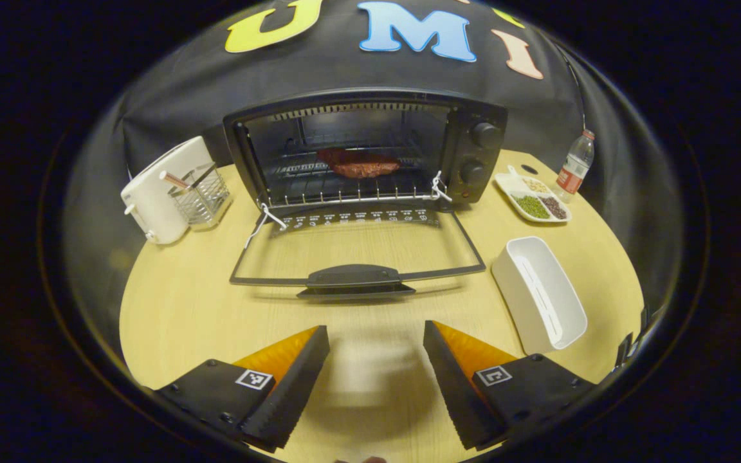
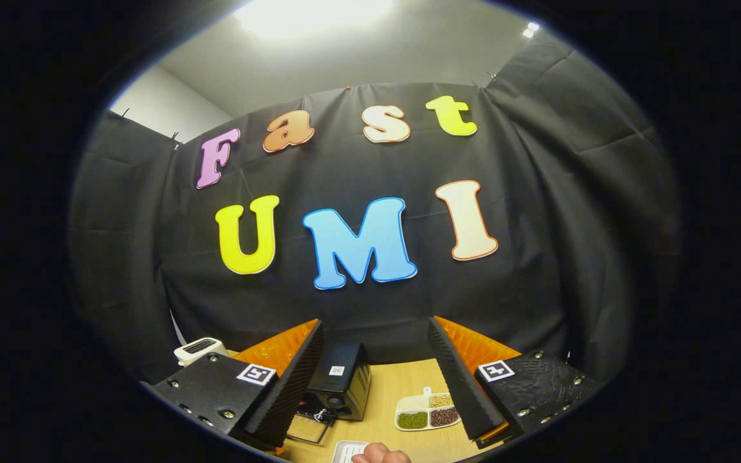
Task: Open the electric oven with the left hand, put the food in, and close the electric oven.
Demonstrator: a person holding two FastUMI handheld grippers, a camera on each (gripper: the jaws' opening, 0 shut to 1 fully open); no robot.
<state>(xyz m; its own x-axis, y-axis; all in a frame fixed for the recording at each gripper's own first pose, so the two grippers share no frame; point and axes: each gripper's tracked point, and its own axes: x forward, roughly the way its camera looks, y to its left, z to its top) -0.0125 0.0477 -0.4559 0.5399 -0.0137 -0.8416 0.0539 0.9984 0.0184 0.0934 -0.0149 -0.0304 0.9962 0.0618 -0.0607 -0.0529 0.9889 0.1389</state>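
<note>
Standing on a pale wooden table [image 1: 184,308], the oven [image 1: 370,151] gapes.

A pale wooden table [image 1: 177,308] carries the open electric oven [image 1: 370,154], a white toaster [image 1: 158,193], a wire basket [image 1: 203,196], a divided dish [image 1: 534,199], a white tray [image 1: 538,292] and a water bottle [image 1: 575,166].

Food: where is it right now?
In the left gripper view the food lies on the wire rack inside the electric oven, behind the lowered door and left of the control knobs.
</note>
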